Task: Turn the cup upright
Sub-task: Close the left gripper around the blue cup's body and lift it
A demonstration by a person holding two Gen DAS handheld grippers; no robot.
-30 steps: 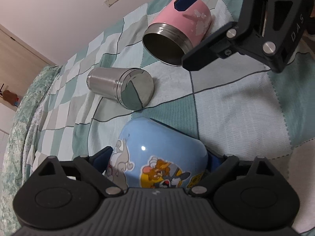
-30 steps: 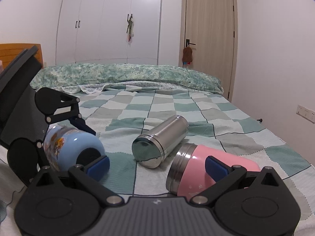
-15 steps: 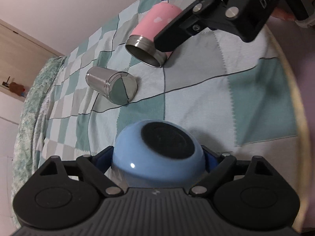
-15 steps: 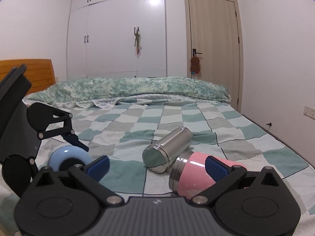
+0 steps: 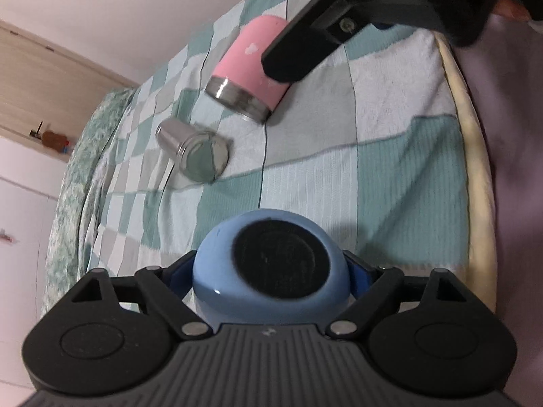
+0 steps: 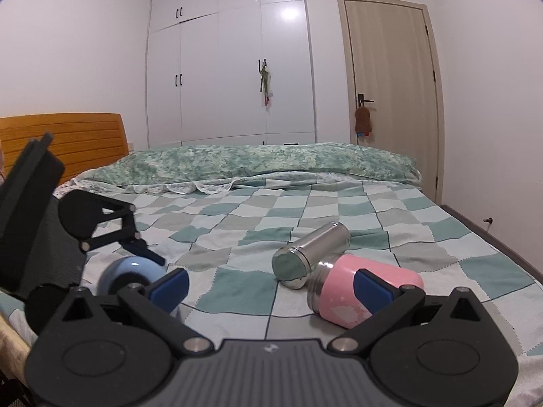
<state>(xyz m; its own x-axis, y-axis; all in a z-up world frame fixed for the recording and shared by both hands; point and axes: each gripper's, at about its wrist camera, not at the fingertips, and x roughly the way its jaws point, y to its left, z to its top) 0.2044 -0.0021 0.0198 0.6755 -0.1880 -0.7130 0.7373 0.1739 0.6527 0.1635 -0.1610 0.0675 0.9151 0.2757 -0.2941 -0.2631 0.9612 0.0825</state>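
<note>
My left gripper [image 5: 271, 271] is shut on a light blue cup [image 5: 217, 271], its black base facing the camera. In the right wrist view the blue cup [image 6: 118, 274] sits between the left gripper's fingers at the bed's near left. A pink cup [image 6: 339, 291] with a steel rim lies on its side on the checked bedspread; it also shows in the left wrist view [image 5: 244, 61]. My right gripper [image 6: 271, 288] is open and empty; its right finger is beside the pink cup without gripping it. A steel cup [image 6: 312, 247] lies on its side, touching the pink one.
The checked green bedspread [image 6: 237, 281] covers the bed; its near edge [image 5: 471, 169] runs along the right of the left wrist view. Pillows [image 6: 254, 162] and a wooden headboard [image 6: 85, 139] lie at the far end. A wardrobe and door stand behind.
The left gripper has turned the blue cup from its side until its base points at the camera. The right gripper has drawn back and risen; the pink cup now lies free on the bed.
</note>
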